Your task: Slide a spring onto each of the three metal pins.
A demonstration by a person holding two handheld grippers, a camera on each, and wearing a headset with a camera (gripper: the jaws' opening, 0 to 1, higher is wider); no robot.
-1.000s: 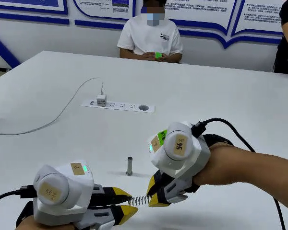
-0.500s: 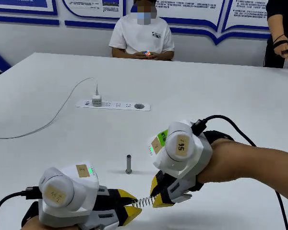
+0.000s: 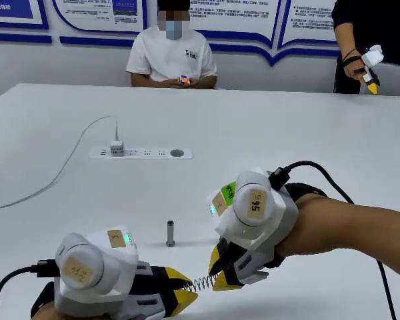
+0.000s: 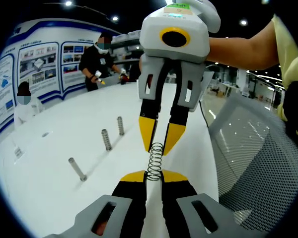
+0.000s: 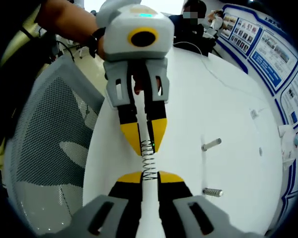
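A small coil spring (image 3: 200, 283) hangs stretched between my two grippers just above the white table (image 3: 287, 133). My left gripper (image 3: 185, 297) at the bottom left is shut on one end of the spring (image 4: 154, 159). My right gripper (image 3: 220, 273) pinches the other end of the spring (image 5: 147, 162) between its yellow tips. A bare metal pin (image 3: 170, 233) stands upright just beyond the spring. In the left gripper view three pins stand in a row: a bare pin (image 4: 77, 168) and two pins (image 4: 106, 139) (image 4: 120, 125) that look coiled. The right gripper view has a bare pin (image 5: 211, 144) and a spring-covered pin (image 5: 212, 192).
A power strip (image 3: 140, 153) with a white charger (image 3: 117, 147) and a cable (image 3: 60, 177) lies mid-table. A person (image 3: 170, 57) sits at the far edge, and another person (image 3: 367, 63) stands at the far right with a gripper. A mesh chair (image 4: 253, 163) stands by the table's near edge.
The head camera has turned right, so a standing person now shows at the far right. Both grippers keep their hold on the spring in about the same place.
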